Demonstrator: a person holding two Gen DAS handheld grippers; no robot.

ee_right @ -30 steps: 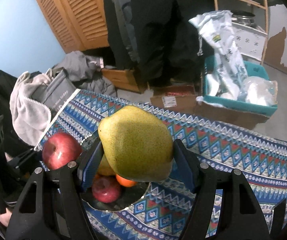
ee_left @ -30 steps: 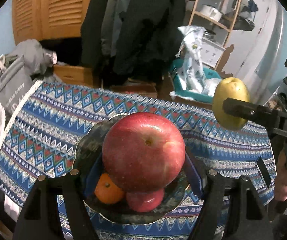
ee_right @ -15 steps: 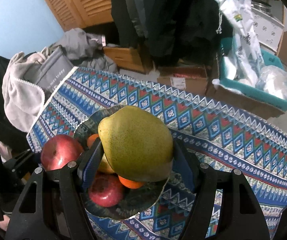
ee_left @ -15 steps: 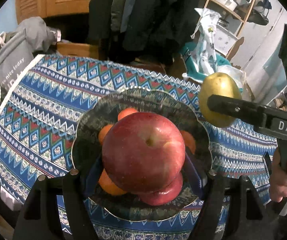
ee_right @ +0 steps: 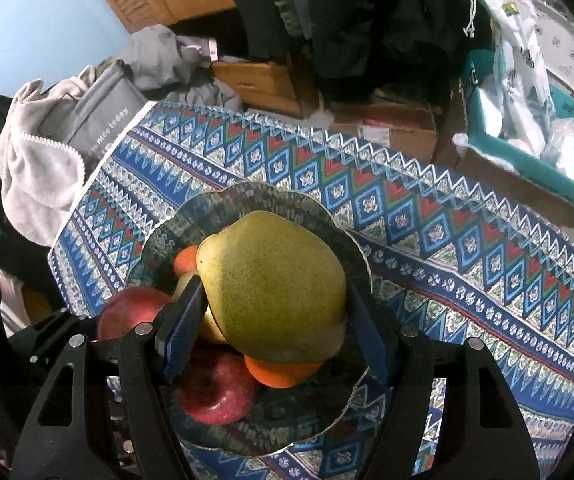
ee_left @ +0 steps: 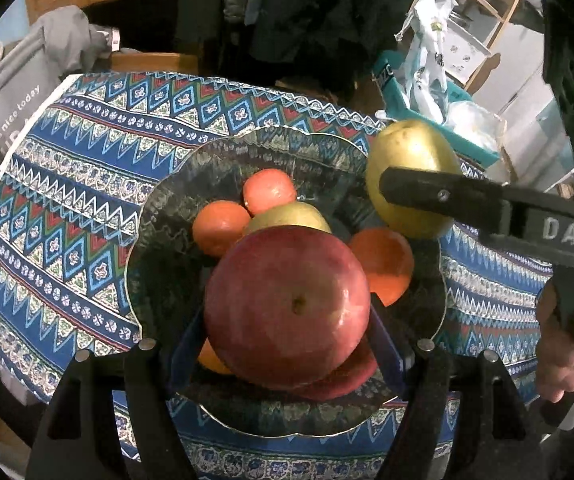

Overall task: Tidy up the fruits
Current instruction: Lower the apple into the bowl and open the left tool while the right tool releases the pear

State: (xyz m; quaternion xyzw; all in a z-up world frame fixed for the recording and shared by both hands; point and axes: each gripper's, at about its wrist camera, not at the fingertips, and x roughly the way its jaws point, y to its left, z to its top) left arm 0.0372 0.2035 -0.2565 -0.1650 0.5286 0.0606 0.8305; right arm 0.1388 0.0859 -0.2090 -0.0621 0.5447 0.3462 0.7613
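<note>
My left gripper (ee_left: 287,332) is shut on a big red apple (ee_left: 287,308), held just above a dark patterned bowl (ee_left: 159,208). The bowl holds several oranges (ee_left: 223,228), a yellow-green fruit (ee_left: 287,216) and another red apple (ee_left: 347,376). My right gripper (ee_right: 275,312) is shut on a yellow-green pear (ee_right: 275,288) over the same bowl (ee_right: 247,196). The left wrist view shows that pear (ee_left: 411,176) at the bowl's right rim, with a black finger (ee_left: 447,196) across it. In the right wrist view the held apple (ee_right: 131,312) sits at the left.
The bowl rests on a blue patterned tablecloth (ee_right: 447,240). A grey bag (ee_right: 99,116) and a towel (ee_right: 35,176) lie off the table's left edge. Cardboard boxes (ee_right: 387,120) and a teal crate (ee_right: 527,160) stand beyond it. A person's hand (ee_left: 559,360) grips the right handle.
Both grippers have come down toward the bowl, which now fills more of each view. The pear has moved in over the bowl's rim. Both fruits stay gripped.
</note>
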